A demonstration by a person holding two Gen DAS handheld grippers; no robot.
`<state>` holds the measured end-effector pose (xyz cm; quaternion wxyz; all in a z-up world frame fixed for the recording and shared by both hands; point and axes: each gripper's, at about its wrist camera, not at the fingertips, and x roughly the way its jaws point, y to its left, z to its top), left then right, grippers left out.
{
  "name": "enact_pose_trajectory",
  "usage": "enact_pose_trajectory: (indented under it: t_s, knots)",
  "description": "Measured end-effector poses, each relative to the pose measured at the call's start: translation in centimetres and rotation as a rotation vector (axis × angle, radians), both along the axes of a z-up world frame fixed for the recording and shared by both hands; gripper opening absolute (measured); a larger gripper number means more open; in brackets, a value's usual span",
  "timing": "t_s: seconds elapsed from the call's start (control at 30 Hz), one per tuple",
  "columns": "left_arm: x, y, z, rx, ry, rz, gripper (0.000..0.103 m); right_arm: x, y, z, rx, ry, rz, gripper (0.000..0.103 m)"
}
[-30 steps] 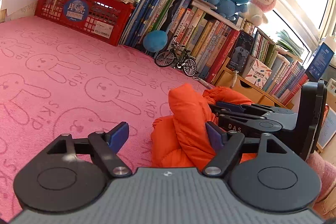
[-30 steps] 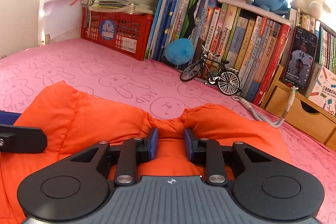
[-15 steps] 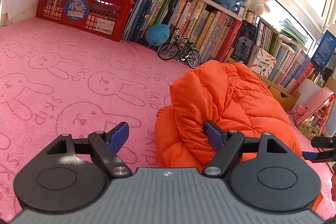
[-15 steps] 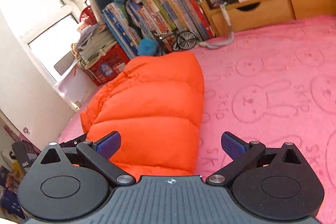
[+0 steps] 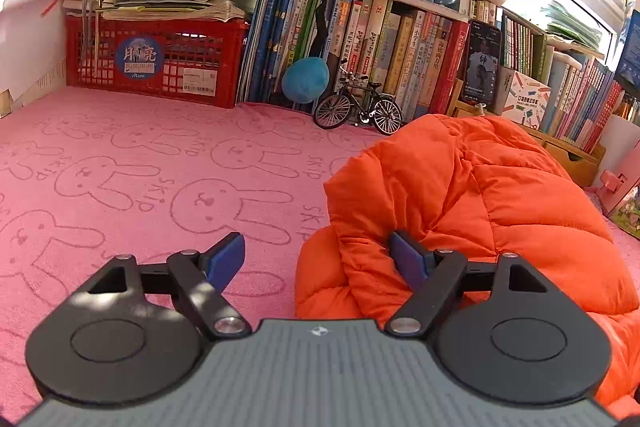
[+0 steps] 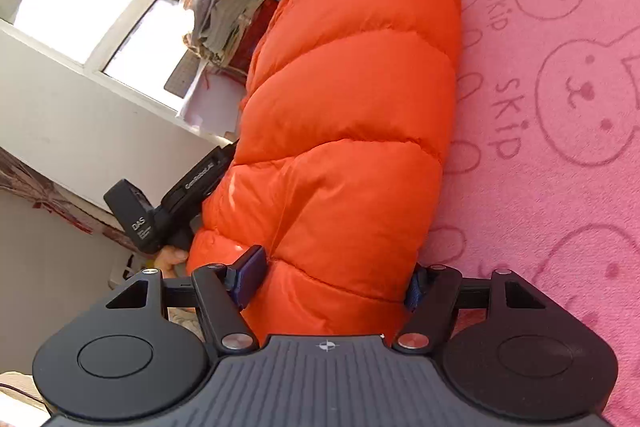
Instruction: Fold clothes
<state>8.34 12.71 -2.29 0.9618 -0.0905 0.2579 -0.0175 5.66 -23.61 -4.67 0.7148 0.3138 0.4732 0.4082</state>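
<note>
While my left fingers stand apart, the orange puffer jacket lies bunched on the pink bunny-print surface, mostly to their right; its near edge pokes into the gap and touches only the right pad, left pad over bare surface. My right fingers have just been closing with the jacket's near end between them, one pad on each side of the bundle; firm pinch, cannot tell.
</note>
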Motion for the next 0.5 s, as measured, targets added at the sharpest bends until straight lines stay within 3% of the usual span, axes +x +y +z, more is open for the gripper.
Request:
enact_pose_trajectory:
  t_s: [0.1, 0.23, 0.4, 0.5]
  knots:
    - [1.8, -0.4, 0.0, 0.038, 0.015, -0.034, 0.081, -0.3, 1.5, -0.4, 0.068, 0.023, 0.018, 0.066]
    - [2.2, -1.0, 1.2, 0.176, -0.030, -0.034, 0.078, 0.4, 3.8, 0.0, 0.021, -0.022, 0.009, 0.061]
    - [-1.2, 1.8, 5.3, 0.171, -0.155, 0.056, 0.076, 0.3, 4.0, 0.0, 0.020, -0.038, -0.008, 0.060]
    - [-2.7, 1.3, 7.0, 0.220, -0.185, 0.069, 0.076, 0.9, 4.1, -0.2, 0.027, -0.013, -0.042, 0.057]
